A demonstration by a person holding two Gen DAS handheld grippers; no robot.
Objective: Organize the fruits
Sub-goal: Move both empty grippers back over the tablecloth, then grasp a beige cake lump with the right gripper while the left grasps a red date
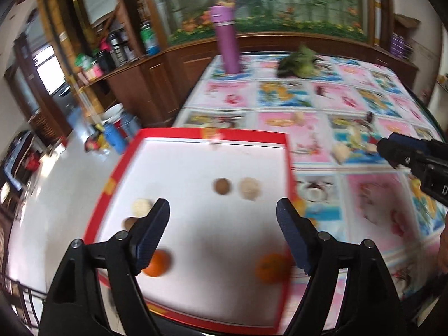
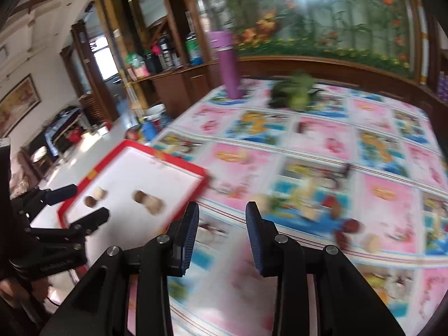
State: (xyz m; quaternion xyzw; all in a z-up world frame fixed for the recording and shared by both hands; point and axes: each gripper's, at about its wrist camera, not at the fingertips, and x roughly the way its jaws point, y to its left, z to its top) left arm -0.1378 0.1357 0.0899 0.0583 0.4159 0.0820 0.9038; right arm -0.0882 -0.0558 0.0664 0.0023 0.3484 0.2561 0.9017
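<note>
Here the left gripper (image 1: 224, 218), spread wide, hovers over two oranges (image 1: 270, 267).

Dark wooden cabinets (image 1: 156, 78) line the wall beneath a flower mural (image 1: 280, 8).

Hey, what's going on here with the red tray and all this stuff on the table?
A person is sorting fruit with a hand-held gripper in each hand. The left hand-held gripper hangs open and empty over the red tray, which already holds two oranges and four small round fruits in pairs. The right hand-held gripper is open and empty above the patterned tablecloth, where more small fruits lie loose. Both views are blurred.
</note>
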